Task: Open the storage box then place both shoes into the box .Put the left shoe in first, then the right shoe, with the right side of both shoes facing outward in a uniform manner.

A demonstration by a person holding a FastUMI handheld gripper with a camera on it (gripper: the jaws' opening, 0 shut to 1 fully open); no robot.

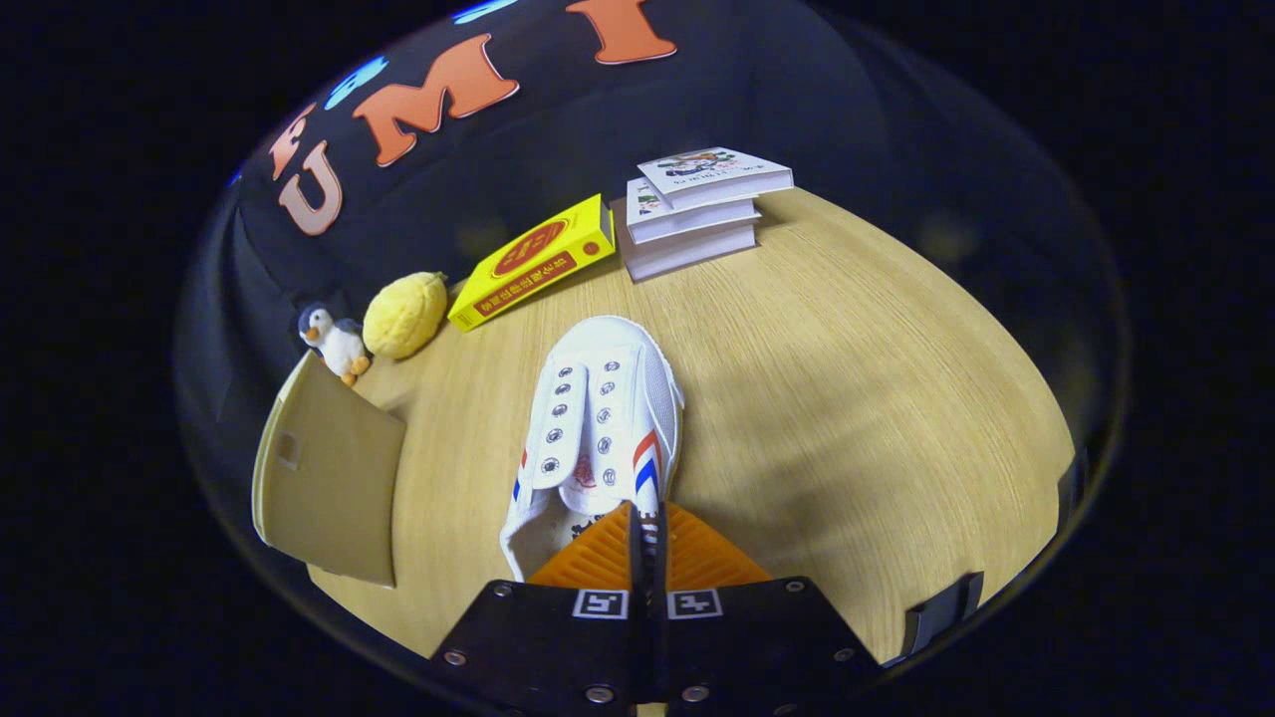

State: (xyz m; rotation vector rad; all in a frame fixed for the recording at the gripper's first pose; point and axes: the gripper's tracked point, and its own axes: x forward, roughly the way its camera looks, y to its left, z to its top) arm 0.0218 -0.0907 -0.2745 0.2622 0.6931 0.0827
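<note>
The hand-held gripper [647,528] is clenched on the right-hand wall of a white shoe [598,418], near the heel opening; both fingers press the canvas, with almost no gap between them. The shoe points away from the fingers, toe toward a yellow book [533,261], and sits on, or just above, the table [847,398] (contact with the surface cannot be confirmed). Red and blue stripes mark the gripped wall. Whether this is the left or right shoe cannot be told.

To the left of the fingers, a tan flap [329,478] stands open; it is judged to be the lid of the storage box, the interior of which is out of sight. A toy penguin [334,339] and a yellow plush [405,314] sit just beyond it, and a stack of books [692,209] lies farther back.

Assessment: the step in hand is carrying this shoe to the box. Recommended practice: keep the pinch firm, as a thin-wall grip lets the toe droop and swing; lift clear of the table before moving across; pass over the tan flap rather than against it; turn the shoe so its right side faces outward before lowering.
</note>
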